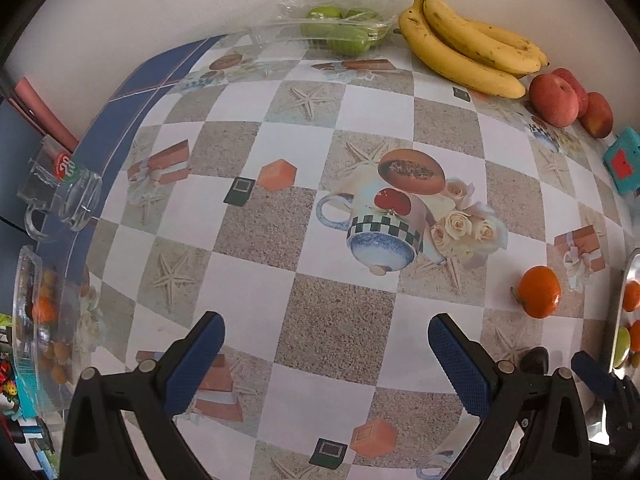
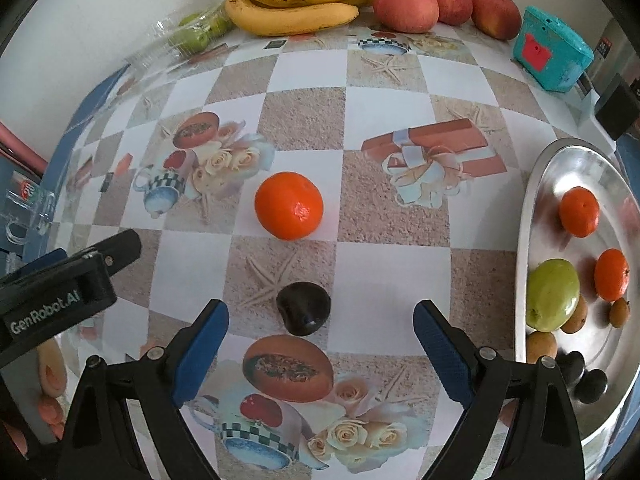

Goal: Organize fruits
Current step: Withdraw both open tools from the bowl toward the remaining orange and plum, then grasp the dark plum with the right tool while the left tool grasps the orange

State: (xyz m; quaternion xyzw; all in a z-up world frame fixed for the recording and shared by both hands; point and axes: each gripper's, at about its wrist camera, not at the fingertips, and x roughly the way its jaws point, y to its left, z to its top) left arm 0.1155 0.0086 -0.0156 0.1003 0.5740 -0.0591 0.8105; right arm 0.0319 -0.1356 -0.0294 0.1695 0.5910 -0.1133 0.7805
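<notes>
Left gripper [image 1: 326, 344] hangs wide open and empty above the patterned tablecloth [image 1: 320, 240], a glass bowl [image 1: 28, 320] at the left edge. Right gripper [image 2: 322, 344] also gapes wide, gripping nothing, with a dark plum [image 2: 303, 308] lying between its fingertips and a tangerine [image 2: 289, 205] just beyond. Bananas [image 2: 296, 0] and red apples [image 2: 406, 6] line the far edge; a metal tray [image 2: 532, 200] of fruit sits at the right edge.

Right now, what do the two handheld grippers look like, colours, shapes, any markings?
The left gripper and right gripper match: black plastic bodies splitting into two angled arms with silver pivot bolts, each tipped by a flat blue finger pad with a fine ribbed texture. From the right wrist view, the left gripper's black side carries white "GenRobot.AI" lettering. No cables or sleeves show.
</notes>
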